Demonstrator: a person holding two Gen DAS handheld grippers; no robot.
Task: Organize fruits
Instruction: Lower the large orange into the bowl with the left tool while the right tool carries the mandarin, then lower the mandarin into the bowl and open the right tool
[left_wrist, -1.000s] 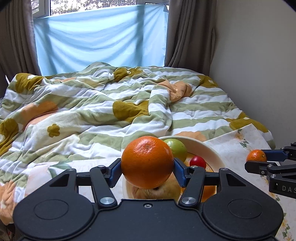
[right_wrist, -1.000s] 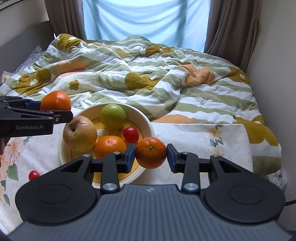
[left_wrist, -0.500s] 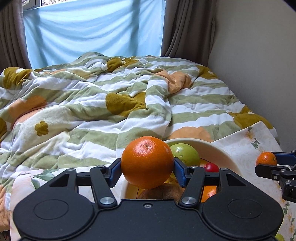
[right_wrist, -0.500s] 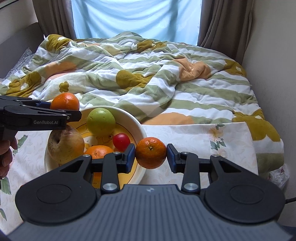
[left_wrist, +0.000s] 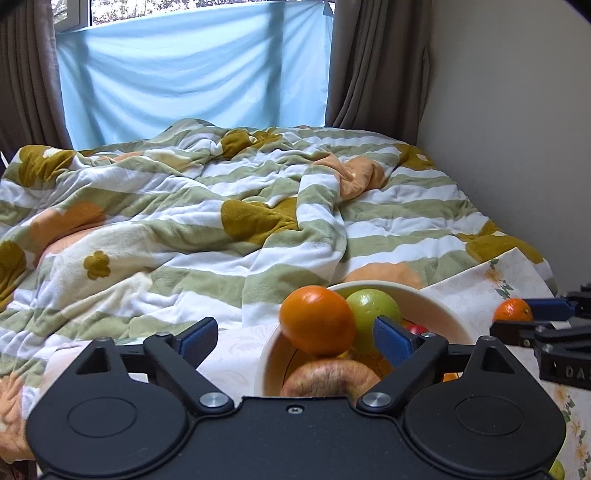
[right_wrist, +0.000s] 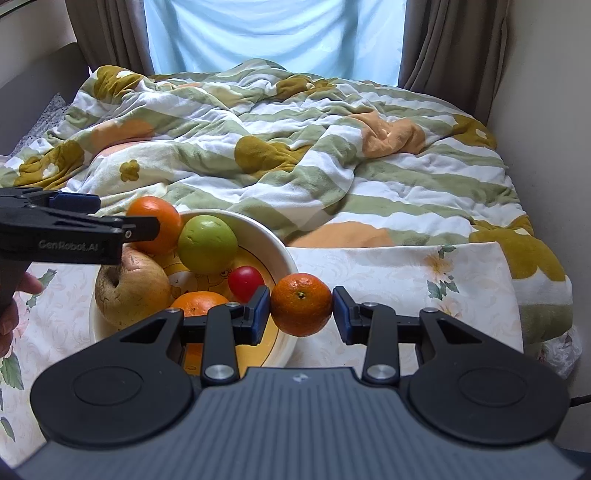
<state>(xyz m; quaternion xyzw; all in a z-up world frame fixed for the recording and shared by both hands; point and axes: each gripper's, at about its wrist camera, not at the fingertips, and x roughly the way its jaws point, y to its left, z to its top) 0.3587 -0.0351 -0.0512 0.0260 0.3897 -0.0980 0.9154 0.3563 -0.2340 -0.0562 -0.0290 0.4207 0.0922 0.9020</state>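
A cream bowl (right_wrist: 284, 254) on a floral cloth holds a green apple (right_wrist: 207, 243), a brown pear (right_wrist: 131, 286), a small red fruit (right_wrist: 245, 282) and an orange fruit (right_wrist: 197, 302). My left gripper (left_wrist: 295, 338) is open over the bowl's near rim (left_wrist: 436, 304). A large orange (left_wrist: 317, 320) sits between its spread pads, resting on the pear (left_wrist: 330, 378) and beside the apple (left_wrist: 373, 310). My right gripper (right_wrist: 301, 308) is shut on a tangerine (right_wrist: 301, 304), held just right of the bowl. It also shows in the left wrist view (left_wrist: 513, 310).
A rumpled green, white and orange striped blanket (right_wrist: 295, 147) covers the bed behind the bowl. The floral cloth (right_wrist: 406, 273) extends right of the bowl. A wall (right_wrist: 546, 110) stands at the right, and curtains with a blue sheet (right_wrist: 273, 33) hang at the back.
My left gripper has opened and let go of the large orange, which now rests in the bowl. My right gripper still holds the tangerine beside the bowl.
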